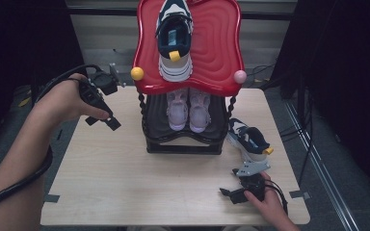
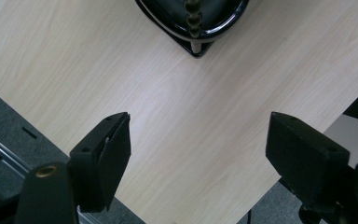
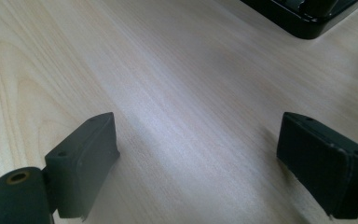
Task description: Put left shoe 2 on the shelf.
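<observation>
Shoes half sorted on the rack, one sneaker left on the counter.

Navy and white sneaker sits on the red top tray at the upper middle, and a pink pair fills the black lower shelf. Its mate, the loose sneaker, lies on the counter at right of center, just beside the rack, so I'd guess that one goes up next. Left claw hangs wide open and empty at the left; right claw, lower right near the loose sneaker, is open too, nothing gripped.

A pink pair of shoes is seen mid-frame on the black lower shelf; cables are spotted upper right.
</observation>
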`<state>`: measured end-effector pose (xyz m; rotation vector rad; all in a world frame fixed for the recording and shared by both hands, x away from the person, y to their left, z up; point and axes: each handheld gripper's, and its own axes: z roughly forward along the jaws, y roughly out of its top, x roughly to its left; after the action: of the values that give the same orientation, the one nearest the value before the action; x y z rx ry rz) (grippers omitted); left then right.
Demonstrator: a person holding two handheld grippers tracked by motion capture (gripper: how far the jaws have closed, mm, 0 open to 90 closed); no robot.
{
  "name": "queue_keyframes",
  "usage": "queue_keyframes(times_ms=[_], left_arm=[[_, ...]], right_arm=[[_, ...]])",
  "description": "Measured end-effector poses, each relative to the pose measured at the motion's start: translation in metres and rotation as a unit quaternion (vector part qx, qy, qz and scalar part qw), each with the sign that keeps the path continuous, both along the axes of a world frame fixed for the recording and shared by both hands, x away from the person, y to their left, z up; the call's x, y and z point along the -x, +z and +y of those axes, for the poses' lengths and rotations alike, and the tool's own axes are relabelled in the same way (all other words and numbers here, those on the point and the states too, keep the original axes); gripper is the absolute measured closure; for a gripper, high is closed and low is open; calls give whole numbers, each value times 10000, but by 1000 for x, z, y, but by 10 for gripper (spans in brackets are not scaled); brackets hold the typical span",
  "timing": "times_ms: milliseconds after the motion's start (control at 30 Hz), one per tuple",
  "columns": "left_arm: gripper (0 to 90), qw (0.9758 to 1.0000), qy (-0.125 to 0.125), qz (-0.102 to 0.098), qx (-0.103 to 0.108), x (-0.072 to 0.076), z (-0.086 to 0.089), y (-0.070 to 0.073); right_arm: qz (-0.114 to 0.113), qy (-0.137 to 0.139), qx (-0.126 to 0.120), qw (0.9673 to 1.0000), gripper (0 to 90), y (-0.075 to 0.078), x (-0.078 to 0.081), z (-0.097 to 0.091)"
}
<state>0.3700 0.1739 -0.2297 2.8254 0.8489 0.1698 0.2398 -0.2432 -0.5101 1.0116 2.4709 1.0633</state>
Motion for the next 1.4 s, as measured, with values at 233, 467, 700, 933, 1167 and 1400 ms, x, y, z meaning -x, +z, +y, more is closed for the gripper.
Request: queue_keyframes(times_ms=[233,467,700,933,1167,1400], left_arm=[[222,10000,18,88,37,0,3,-18],[222,9998,75,184,90,0,9,-41],[223,9996,126,199,140,-1,14,-57],[224,9995,153,209,200,-1,16,-72],[226,9991,155,139,366,-1,16,-90],[225,9982,191,67,562,0,20,-106]], right_arm=[[-19,-4,-9,10000,115,0,0,0],[-19,-6,-9,10000,115,0,0,0],[-18,-6,-9,10000,115,0,0,0],[-19,-5,-9,10000,115,0,0,0],[-24,-7,-17,10000,115,0,0,0],[-24,-7,-18,10000,115,0,0,0]])
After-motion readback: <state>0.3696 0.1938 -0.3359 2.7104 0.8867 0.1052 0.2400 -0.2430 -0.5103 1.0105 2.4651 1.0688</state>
